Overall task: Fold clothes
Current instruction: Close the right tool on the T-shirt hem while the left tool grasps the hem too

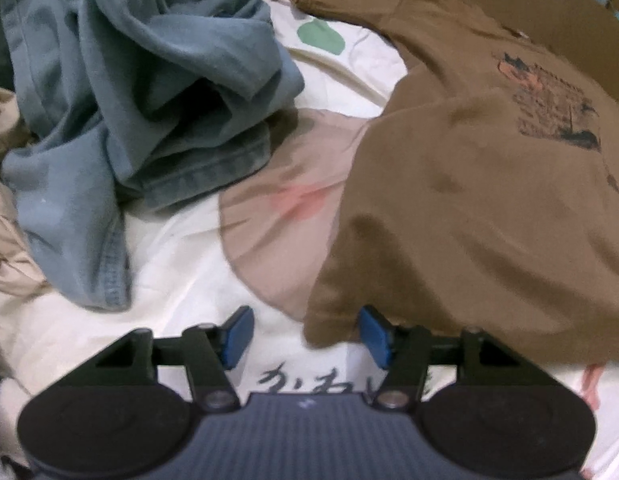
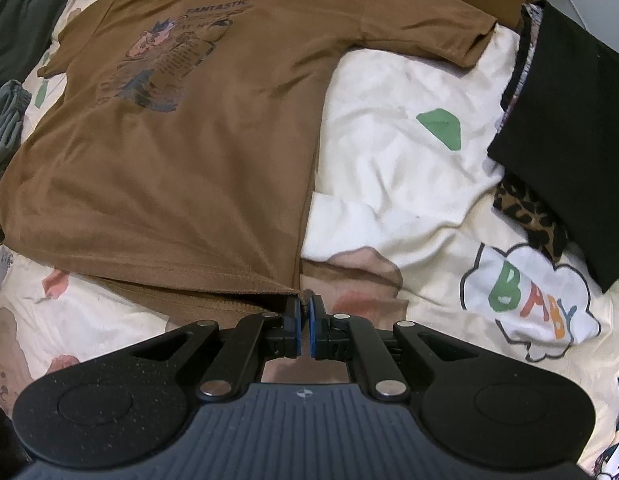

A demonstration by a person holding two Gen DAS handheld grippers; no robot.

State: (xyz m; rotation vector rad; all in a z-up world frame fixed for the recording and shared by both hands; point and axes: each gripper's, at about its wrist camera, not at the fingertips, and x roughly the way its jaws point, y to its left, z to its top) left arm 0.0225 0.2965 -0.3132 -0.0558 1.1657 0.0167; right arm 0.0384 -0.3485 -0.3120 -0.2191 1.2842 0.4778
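Left gripper: points steeply down at the bed; jaws stand apart, with the lower left corner of the brown T-shirt lying between the blue pads; the right pad sits at the cloth's edge, and no squeeze on it can be seen.
Right gripper: also tipped steeply down; jaws drawn together at the T-shirt's lower right hem corner, which runs into the narrow slot between the pads; the picture does not settle whether the cloth is pinched.
Brown T-shirt: spread flat, print side up, on a cream patterned bedsheet, collar at the far end.
Left wrist view only: a crumpled blue garment heaped just beside the T-shirt's left sleeve; black handwritten characters on the sheet, partly hidden behind the gripper.
Right wrist view only: a folded black garment on the right, resting over a leopard-print cloth.
Readable writing: "FANTASTIC" heads the shirt's print; smaller lines below are too fine to read. "BABY" in coloured letters within a cloud outline on the sheet.
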